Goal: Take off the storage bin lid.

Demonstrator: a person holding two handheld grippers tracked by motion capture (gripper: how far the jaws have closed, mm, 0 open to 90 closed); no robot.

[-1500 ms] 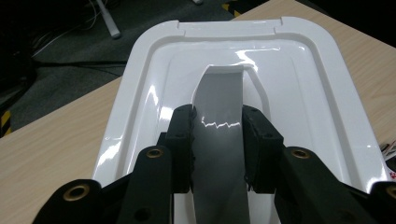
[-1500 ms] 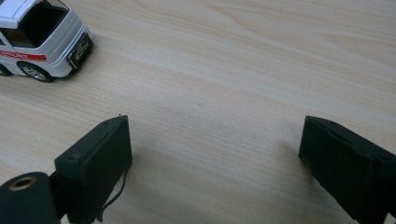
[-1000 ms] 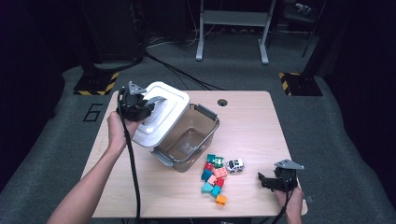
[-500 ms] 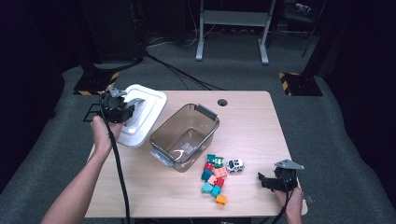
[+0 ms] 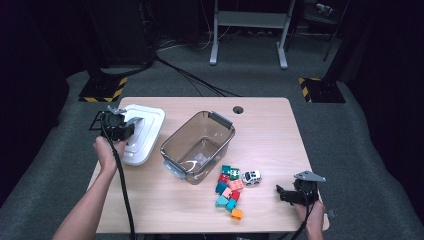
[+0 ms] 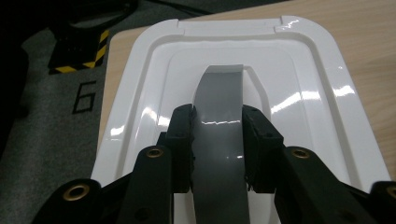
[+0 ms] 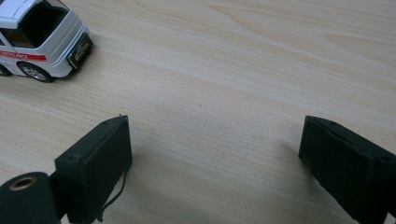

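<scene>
Change: a second before, I had the white lid (image 5: 141, 131) raised over the clear box (image 5: 198, 145); by this moment it lay flat on the surface (image 5: 280, 135), off to the left of the box and apart from it.
Meaning: I judged the box was open and ready for filling; letting go of the lid looked like the step left.
Left gripper (image 6: 217, 140): closed on the grey handle (image 6: 219, 107) of the lid, one jaw pressed to each side; the lid's far rim lay ahead of the jaws.
Left hand (image 5: 107, 150): forearm reaching forward along the surface's left edge, gripper tipped down onto the lid.
Right gripper (image 7: 215, 154): jaws wide apart with nothing between them, bare wood beneath.
Right hand (image 5: 312, 220): low at the surface's near right corner, gripper aimed left towards the toys.
Toy car (image 7: 39, 35): ahead and left of the right gripper's jaws, well short of them.
Blocks (image 5: 229, 192): a loose heap beyond the car, beside the box's near end.
</scene>
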